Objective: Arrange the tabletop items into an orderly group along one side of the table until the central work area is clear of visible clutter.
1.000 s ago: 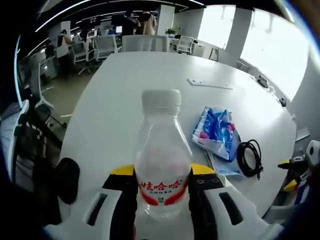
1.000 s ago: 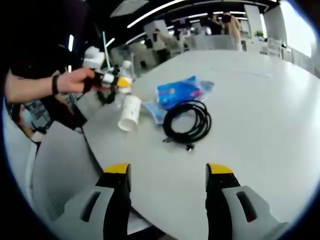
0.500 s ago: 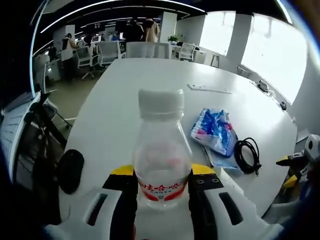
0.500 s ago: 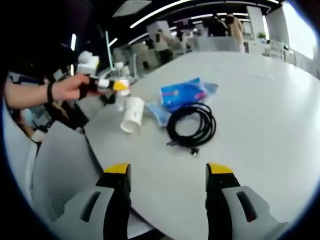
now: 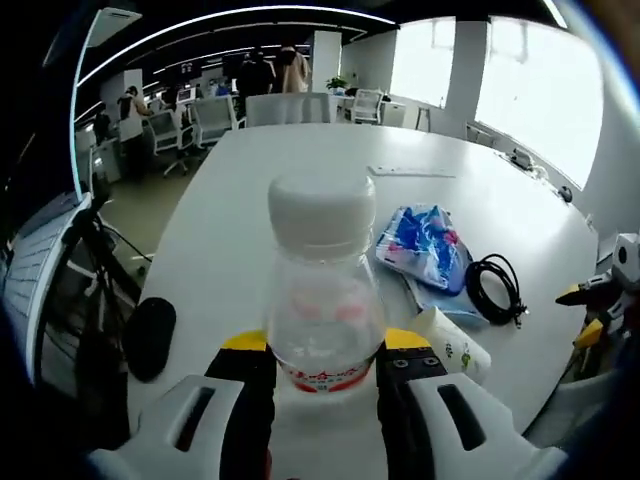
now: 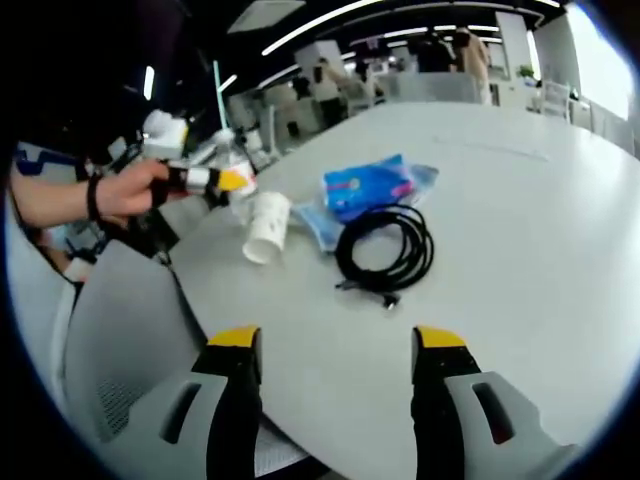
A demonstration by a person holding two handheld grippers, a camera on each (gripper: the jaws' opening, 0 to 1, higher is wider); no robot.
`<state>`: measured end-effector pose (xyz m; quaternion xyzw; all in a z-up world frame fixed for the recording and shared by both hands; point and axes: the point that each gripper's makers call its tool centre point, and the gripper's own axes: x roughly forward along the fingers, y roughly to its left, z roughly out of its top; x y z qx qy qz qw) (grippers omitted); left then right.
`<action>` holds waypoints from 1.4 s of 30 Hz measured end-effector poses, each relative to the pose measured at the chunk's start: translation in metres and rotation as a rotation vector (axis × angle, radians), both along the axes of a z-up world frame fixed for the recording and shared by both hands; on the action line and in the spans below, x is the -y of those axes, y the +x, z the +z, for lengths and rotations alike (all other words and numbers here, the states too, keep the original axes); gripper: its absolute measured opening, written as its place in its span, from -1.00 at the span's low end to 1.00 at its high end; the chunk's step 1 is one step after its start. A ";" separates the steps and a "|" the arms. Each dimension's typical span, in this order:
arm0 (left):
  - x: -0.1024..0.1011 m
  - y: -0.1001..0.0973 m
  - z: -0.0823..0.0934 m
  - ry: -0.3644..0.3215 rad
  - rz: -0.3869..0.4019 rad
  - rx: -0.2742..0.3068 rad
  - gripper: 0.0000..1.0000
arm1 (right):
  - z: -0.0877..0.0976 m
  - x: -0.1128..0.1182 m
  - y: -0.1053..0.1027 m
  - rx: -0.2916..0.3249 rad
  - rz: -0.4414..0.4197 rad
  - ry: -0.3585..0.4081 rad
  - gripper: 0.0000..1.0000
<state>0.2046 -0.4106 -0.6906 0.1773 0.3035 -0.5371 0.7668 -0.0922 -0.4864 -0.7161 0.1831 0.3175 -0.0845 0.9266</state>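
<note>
Two tools: one per hand, both over the white surface [image 6: 520, 200].
Left tool [image 5: 322, 365]: jaws clamped on the water bottle [image 5: 321, 300], which stands upright between them, white cap on top; in the right gripper view this tool [image 6: 235, 180] sits in a person's hand [image 6: 135, 190] at the surface edge.
Right tool [image 6: 337, 345]: jaws apart, nothing between them, hanging above the near surface edge.
Paper cup [image 6: 266, 227]: on its side, just beside the left tool.
Blue packet [image 6: 368, 185]: flat on the surface, touching the black cable [image 6: 388, 247].
Black cable: coiled, near the cup.
Black mouse [image 5: 150, 338]: near the surface edge, left of the bottle.
Chair [image 6: 120, 330]: grey, below the surface edge.
</note>
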 end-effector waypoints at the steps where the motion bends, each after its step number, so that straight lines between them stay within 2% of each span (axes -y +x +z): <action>1: -0.001 0.000 0.000 0.002 -0.002 0.003 -0.24 | 0.000 0.000 0.000 -0.001 0.002 -0.001 0.17; 8: -0.005 -0.002 -0.002 -0.002 0.004 0.021 -0.24 | 0.001 0.002 0.002 0.000 0.007 -0.004 0.17; 12: -0.007 -0.006 -0.002 0.012 -0.018 0.052 -0.24 | 0.002 0.004 0.003 0.004 0.006 -0.004 0.17; 18: -0.010 -0.007 -0.001 0.008 -0.008 0.057 -0.24 | 0.002 0.002 0.005 0.006 0.009 -0.001 0.17; 33: -0.008 -0.005 -0.002 -0.005 0.015 0.045 -0.24 | 0.000 0.001 0.000 0.002 0.003 -0.001 0.17; 42: 0.004 0.001 -0.003 -0.008 0.022 0.037 -0.24 | -0.002 0.000 -0.003 -0.002 -0.006 0.002 0.16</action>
